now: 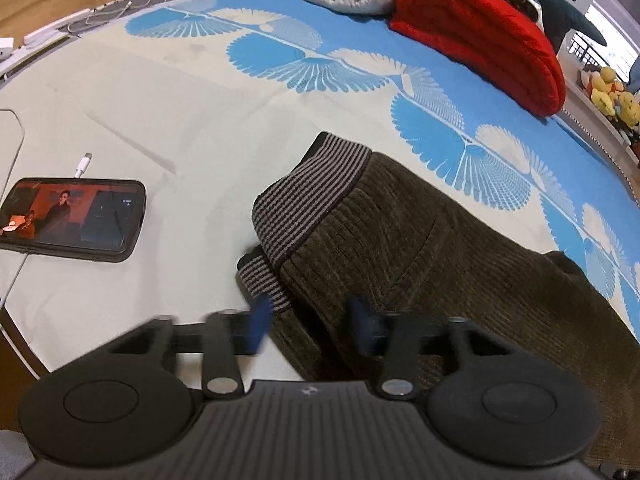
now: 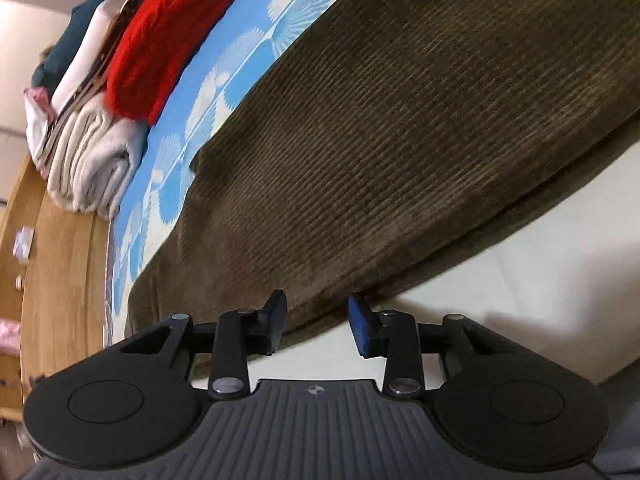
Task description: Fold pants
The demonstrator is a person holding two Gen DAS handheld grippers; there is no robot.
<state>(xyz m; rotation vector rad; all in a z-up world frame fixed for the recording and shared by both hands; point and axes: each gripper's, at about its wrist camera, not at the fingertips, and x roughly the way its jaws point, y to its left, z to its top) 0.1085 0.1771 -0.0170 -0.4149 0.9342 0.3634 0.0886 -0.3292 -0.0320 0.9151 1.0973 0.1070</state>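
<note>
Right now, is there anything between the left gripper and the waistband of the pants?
Nothing visible. The left gripper is right at the striped waistband of the brown pants, fingers apart. The phone lies off to the left on the bed sheet.

1. Bed covered by cream sheet (image 1: 120, 112) with blue fan-patterned border.
2. Light wooden floor (image 2: 60, 240) alongside the bed.
3. Daylit window with railing (image 1: 600, 40) beyond the far corner.

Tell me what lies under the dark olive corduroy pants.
The dark olive corduroy pants lie on the pale sheet with blue fan print, which shows all around them. Anything directly beneath the fabric is covered and cannot be seen.
</note>
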